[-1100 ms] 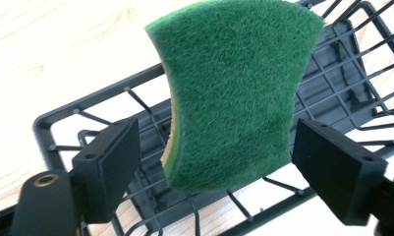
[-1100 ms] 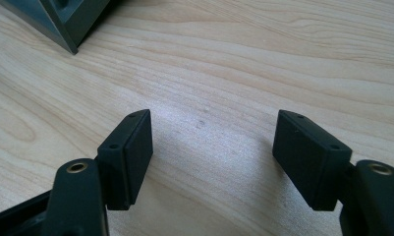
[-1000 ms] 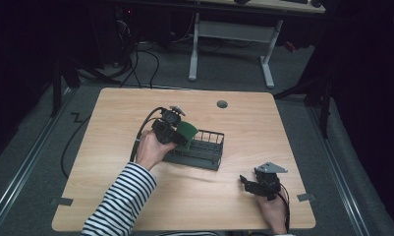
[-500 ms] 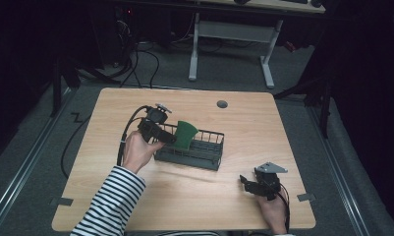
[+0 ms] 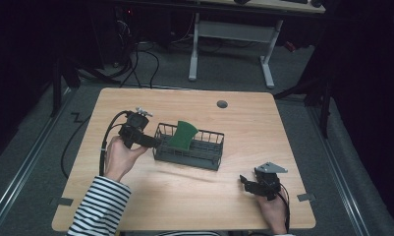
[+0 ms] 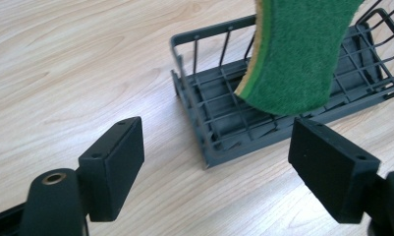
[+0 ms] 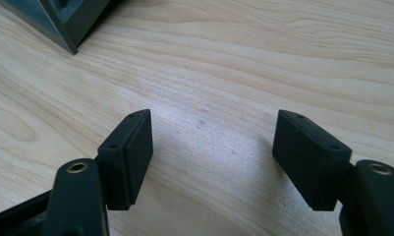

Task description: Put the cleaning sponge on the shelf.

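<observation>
The green sponge (image 5: 182,134), tan along one edge, leans upright in the left end of the grey wire rack (image 5: 209,157) at mid-worktop (image 5: 184,196). The left tongs (image 5: 154,142) gape empty just beside the rack's left end. The right tongs (image 5: 242,180), also open, rest near the right front corner, bare wood before them.

- The right gripper (image 7: 211,162) hangs low over the pale wood-grain table top (image 7: 263,64), its 2 flat black jaws set wide apart with bare wood between them.
- Nothing sits in that gap.
- The dark grey corner of the wire basket (image 7: 62,19) pokes in at the top left, well apart from the jaws.
</observation>
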